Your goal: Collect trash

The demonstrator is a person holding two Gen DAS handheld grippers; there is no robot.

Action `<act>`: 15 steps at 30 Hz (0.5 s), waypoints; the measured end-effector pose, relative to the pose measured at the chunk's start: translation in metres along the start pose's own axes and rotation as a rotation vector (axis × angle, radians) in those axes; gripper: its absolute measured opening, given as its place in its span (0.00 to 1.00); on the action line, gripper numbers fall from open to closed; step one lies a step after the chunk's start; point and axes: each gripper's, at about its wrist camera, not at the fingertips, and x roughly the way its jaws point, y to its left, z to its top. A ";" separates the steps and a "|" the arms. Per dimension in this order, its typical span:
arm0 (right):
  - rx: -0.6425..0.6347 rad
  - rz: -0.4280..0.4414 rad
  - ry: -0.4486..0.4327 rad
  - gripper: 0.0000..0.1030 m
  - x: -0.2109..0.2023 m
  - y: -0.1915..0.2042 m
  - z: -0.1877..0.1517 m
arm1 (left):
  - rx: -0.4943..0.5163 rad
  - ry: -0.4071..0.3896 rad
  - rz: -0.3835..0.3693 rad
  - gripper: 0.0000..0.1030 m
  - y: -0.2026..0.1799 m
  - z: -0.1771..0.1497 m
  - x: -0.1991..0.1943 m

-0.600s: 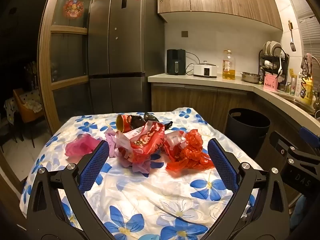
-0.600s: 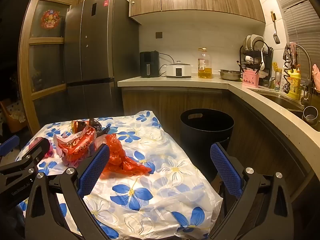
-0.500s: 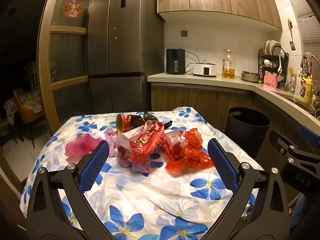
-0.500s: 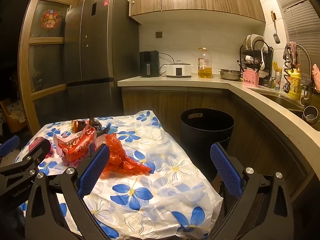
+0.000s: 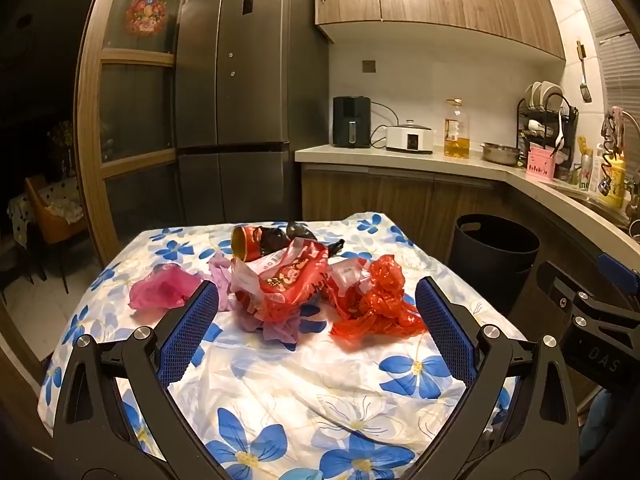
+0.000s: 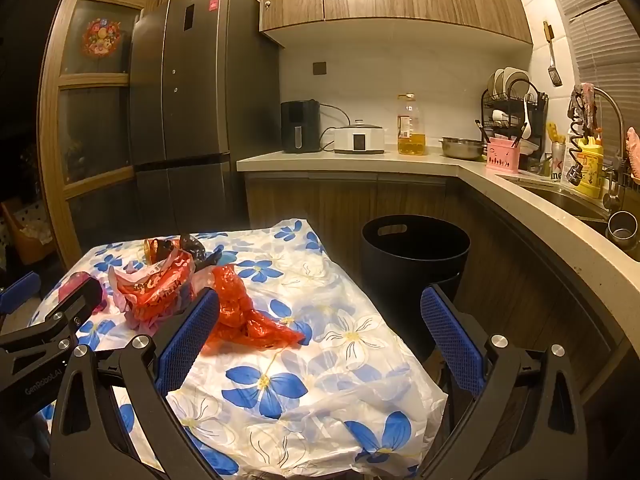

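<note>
Both the left tool [image 5: 316, 328] and the right tool [image 6: 320, 332] are held wide open and empty above the counter [image 5: 280, 392], where wrappers [image 5: 288, 284] are piled beside a bin [image 6: 416, 252].

Floral-cloth table [image 5: 280, 392] w/ crumpled bags [image 5: 372, 304], wrappers [image 5: 288, 280], can [image 5: 246, 242]

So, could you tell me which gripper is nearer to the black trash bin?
The right. The right gripper hangs over the table's bin-side edge, the black trash bin just ahead between its open jaws. The left gripper faces the trash pile, farther off.
</note>
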 end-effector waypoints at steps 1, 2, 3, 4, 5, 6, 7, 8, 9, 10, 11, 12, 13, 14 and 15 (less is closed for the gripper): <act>0.000 0.000 0.000 0.95 0.000 0.000 0.000 | -0.002 0.001 -0.002 0.94 -0.006 -0.006 -0.003; -0.001 -0.001 0.001 0.95 0.000 0.000 0.000 | -0.004 -0.001 -0.006 0.94 -0.003 -0.006 -0.004; 0.000 -0.001 0.001 0.95 0.000 0.000 0.000 | -0.004 -0.002 -0.005 0.94 -0.003 -0.006 -0.004; 0.001 0.000 0.000 0.95 0.000 -0.001 0.000 | -0.003 -0.002 -0.004 0.94 -0.004 -0.006 -0.004; 0.000 -0.001 0.001 0.95 0.000 -0.001 0.000 | -0.004 -0.002 -0.004 0.94 -0.004 -0.007 -0.004; 0.000 0.000 0.002 0.95 0.000 -0.001 0.001 | -0.004 -0.002 -0.004 0.94 -0.005 -0.007 -0.004; 0.000 0.002 0.002 0.95 0.000 -0.002 0.001 | -0.003 -0.002 -0.004 0.94 -0.006 -0.008 -0.003; 0.001 0.003 0.002 0.95 0.002 0.000 0.000 | -0.002 -0.001 -0.004 0.94 -0.007 -0.008 -0.003; 0.000 0.004 0.002 0.95 0.001 0.000 -0.001 | -0.001 -0.002 -0.004 0.94 -0.007 -0.009 -0.003; 0.000 0.004 0.003 0.95 0.001 0.000 -0.001 | -0.001 -0.002 -0.004 0.94 -0.008 -0.009 -0.003; -0.001 0.005 0.003 0.95 0.002 0.000 -0.001 | -0.007 0.000 -0.007 0.94 -0.003 -0.006 -0.003; -0.001 0.006 0.003 0.95 0.002 0.001 -0.003 | -0.006 0.000 -0.006 0.94 -0.003 -0.006 -0.004; -0.001 0.006 0.004 0.95 0.002 0.001 -0.003 | -0.006 0.001 -0.005 0.94 -0.003 -0.006 -0.004; 0.000 0.006 0.004 0.95 0.002 0.001 -0.003 | -0.006 0.000 -0.005 0.94 -0.003 -0.006 -0.004; 0.001 0.006 0.004 0.95 0.002 0.002 -0.005 | -0.006 0.000 -0.005 0.94 -0.004 -0.007 -0.003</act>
